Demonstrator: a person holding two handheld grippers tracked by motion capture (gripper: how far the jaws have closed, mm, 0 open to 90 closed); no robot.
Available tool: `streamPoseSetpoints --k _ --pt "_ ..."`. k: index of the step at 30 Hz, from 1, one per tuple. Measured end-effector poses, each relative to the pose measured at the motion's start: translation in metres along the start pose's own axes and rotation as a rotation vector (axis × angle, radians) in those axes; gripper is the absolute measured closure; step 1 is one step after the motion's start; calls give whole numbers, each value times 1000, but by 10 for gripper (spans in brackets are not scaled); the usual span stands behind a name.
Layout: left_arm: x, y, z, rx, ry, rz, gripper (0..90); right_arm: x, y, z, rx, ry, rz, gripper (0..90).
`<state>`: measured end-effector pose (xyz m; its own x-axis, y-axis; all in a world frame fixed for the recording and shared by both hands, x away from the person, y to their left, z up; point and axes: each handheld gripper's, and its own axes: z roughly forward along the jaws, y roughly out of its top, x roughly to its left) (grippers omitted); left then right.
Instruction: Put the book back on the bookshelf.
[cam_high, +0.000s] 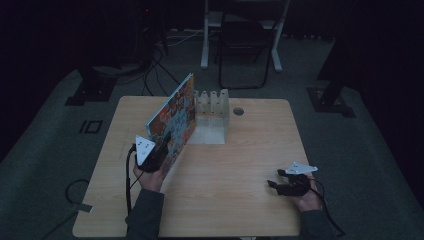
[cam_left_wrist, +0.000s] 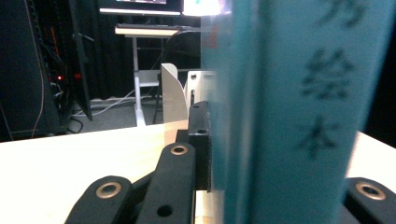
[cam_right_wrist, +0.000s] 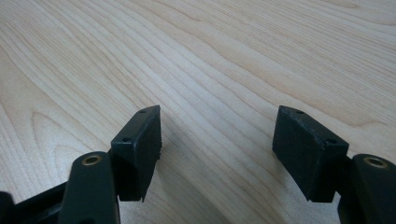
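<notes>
So we're looking at a light wooden table (cam_high: 240, 200) sitting on grey carpet in a pretty dark room. Behind it we can make out a black folding chair (cam_high: 245, 45) and the white legs of a desk (cam_high: 205, 35), plus some cables (cam_high: 160, 55) trailing across the floor on the left side.

Biggest thing on the table is the picture book (cam_high: 172, 117), colourful cover, light blue spine. It's stood up on edge and tilted, its far end right up against the white slotted rack (cam_high: 212, 112) at the back of the table. We can't quite tell if the book is already inside a slot or just leaning beside the rack. In the left gripper view, the rack's white dividers poke up straight ahead, just past the book's edge, so they're what's in the path there.

The left gripper (cam_high: 159, 150) is clamped onto the near end of the book; up close we see the blue spine with dark printed characters wedged between its black jaws, which press on it from both sides.

The right gripper (cam_high: 282, 182) rests low near the right front part of the table, well apart from the book and rack. Its jaws stand apart with nothing but bare wood grain between them.

Smallest bit: a round cable hole (cam_high: 238, 111) in the tabletop, just right of the rack.
</notes>
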<state>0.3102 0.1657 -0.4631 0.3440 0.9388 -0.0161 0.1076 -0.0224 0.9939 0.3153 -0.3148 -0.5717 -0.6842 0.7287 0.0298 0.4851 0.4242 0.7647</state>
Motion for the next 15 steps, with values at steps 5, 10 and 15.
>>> streamPoseSetpoints --k 5,10,15 --pt "-2 -1 4 -2 5 0 814 0 0 0 0 1 0 322" --pt "-4 -1 8 -4 13 4 814 0 0 0 0 1 1 322" --pt "-5 -3 11 -4 38 -9 814 0 0 0 0 1 -1 322"
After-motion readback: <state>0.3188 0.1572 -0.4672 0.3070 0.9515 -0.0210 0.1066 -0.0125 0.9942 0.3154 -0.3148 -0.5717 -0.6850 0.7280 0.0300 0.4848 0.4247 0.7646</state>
